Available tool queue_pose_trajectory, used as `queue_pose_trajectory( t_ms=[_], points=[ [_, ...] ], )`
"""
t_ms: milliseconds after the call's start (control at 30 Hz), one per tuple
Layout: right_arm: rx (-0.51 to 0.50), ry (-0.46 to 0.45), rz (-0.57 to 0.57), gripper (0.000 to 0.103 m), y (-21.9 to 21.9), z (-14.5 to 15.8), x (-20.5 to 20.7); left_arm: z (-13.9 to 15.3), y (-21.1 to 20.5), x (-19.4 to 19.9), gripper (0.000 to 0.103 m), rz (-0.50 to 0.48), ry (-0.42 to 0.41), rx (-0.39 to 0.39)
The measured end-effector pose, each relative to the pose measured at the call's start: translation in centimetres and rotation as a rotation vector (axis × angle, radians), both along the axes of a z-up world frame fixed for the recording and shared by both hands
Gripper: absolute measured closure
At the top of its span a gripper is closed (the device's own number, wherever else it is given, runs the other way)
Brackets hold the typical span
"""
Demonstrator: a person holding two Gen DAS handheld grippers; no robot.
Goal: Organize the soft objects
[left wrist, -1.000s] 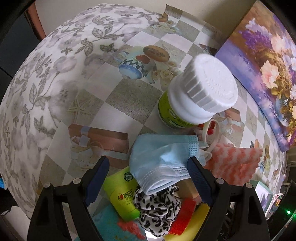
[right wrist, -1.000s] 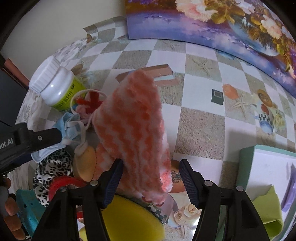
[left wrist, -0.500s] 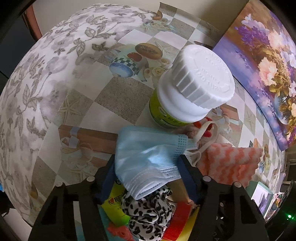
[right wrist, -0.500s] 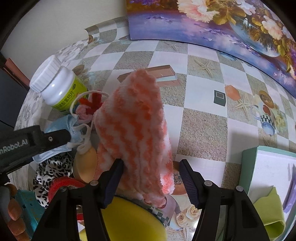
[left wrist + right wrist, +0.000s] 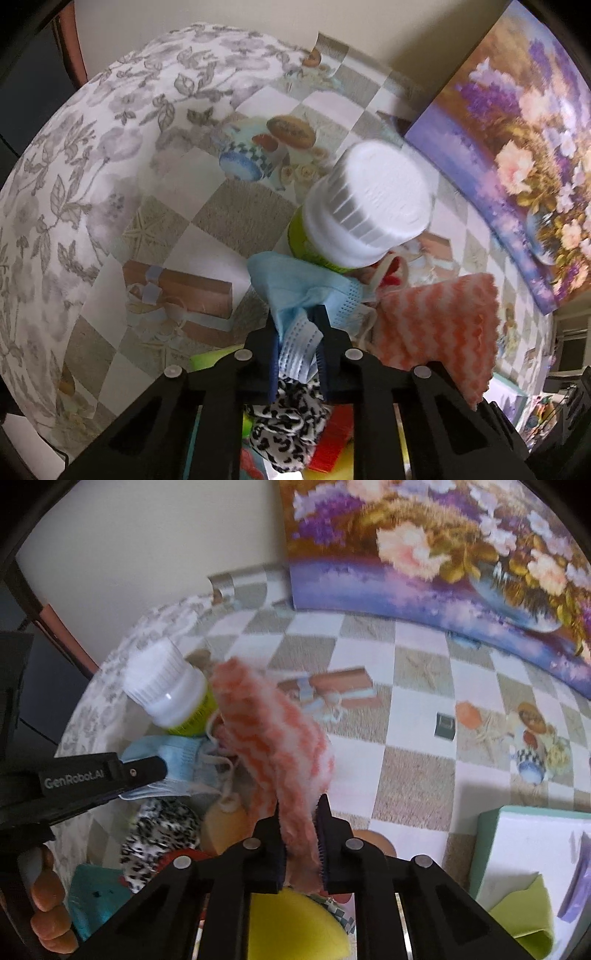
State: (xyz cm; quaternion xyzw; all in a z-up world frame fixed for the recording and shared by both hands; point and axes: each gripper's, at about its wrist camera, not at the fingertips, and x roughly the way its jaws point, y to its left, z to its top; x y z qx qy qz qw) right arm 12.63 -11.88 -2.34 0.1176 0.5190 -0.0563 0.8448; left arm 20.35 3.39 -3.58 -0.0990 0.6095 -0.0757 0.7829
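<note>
My left gripper is shut on a light blue face mask, pinched between its blue pads beside a white-capped green bottle. My right gripper is shut on an orange-and-white zigzag cloth and holds it up over the pile. The cloth also shows in the left wrist view, and the mask and left gripper show in the right wrist view. A leopard-print scrunchie lies below the mask.
A yellow sponge and red and teal soft items lie under the grippers. A teal box with green cloth stands at right. A flower painting leans at the back. The checkered tablecloth spreads left.
Both grippers closed: the left on the blue mask, the right on the orange zigzag cloth. Both have lifted slightly, and the cloth now hangs clear of the pile.
</note>
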Motion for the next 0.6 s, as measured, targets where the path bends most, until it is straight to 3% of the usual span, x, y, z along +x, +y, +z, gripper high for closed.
queue_pose_trajectory(
  t_ms=[600],
  points=[
    [-0.061,-0.288,-0.063,0.090,-1.5,13.4,-4.6,11.0,2.2,-2.5,0.088,-0.001,-0.214,-0.097]
  ],
)
